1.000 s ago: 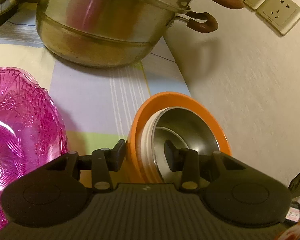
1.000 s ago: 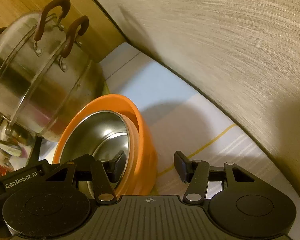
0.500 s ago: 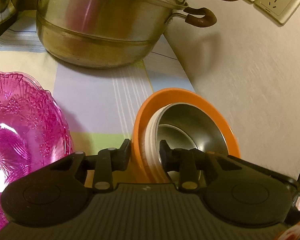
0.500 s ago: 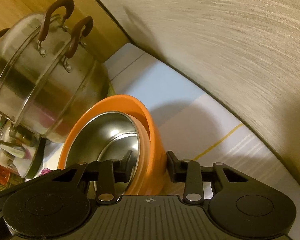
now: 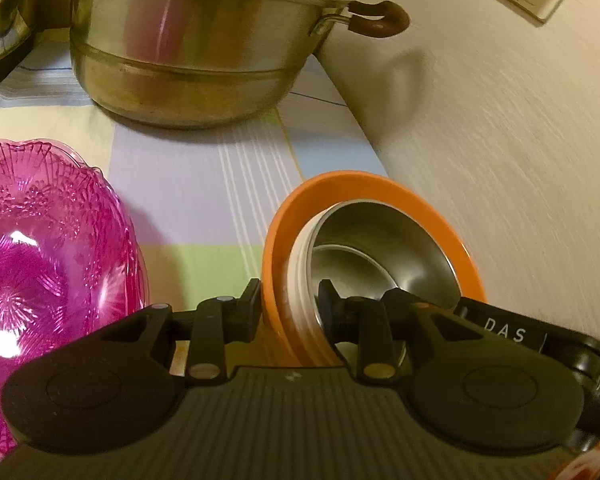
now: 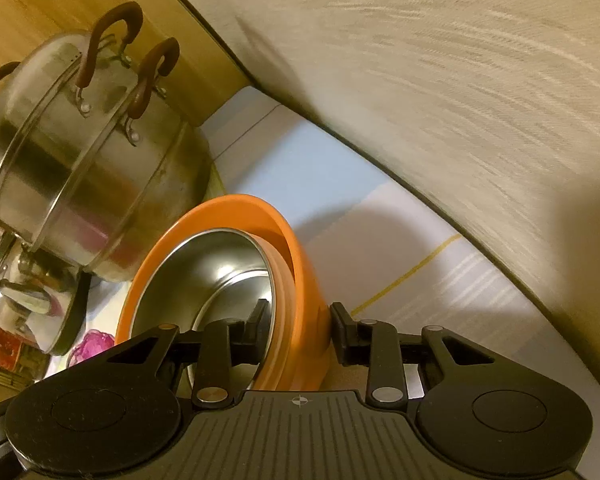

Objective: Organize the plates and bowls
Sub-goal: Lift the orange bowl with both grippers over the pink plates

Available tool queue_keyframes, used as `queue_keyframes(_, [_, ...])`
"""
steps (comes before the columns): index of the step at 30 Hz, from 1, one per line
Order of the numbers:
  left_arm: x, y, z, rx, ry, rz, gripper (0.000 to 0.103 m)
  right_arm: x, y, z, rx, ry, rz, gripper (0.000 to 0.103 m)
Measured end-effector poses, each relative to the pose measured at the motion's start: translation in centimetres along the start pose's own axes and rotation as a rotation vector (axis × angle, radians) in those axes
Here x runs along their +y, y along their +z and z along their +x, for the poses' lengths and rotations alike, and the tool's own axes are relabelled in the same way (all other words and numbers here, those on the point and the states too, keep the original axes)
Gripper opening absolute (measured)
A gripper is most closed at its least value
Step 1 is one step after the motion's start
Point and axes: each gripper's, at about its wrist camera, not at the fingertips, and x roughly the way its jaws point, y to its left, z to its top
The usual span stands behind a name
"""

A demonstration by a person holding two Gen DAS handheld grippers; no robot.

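Both tools, left [image 5: 288, 306] and right [image 6: 298, 326], clamped the orange bowl [image 5: 384, 186] stack; the right tool's body read "DAS" [image 5: 504, 335].

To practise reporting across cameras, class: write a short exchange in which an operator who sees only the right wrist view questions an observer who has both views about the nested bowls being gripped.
Operator: My right gripper is clamped on the orange bowl. Where is the left gripper?
Observer: The left gripper is clamped on the same bowl's rim, with one finger outside and one inside the steel bowl.
Operator: Is there anything beside the stack that I can barely see?
Observer: A patterned pink glass bowl sits upright on the cloth. It is beside the orange bowl and not touching it.
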Motion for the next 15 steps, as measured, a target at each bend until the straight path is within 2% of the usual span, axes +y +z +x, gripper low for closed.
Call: queue_keyframes(15, [-1.7,-2.4,-3.7,0.016,-0.011,0.041,0.026,-0.6,-2.2,-5.0,0.012,-0.01,0.002,0.032])
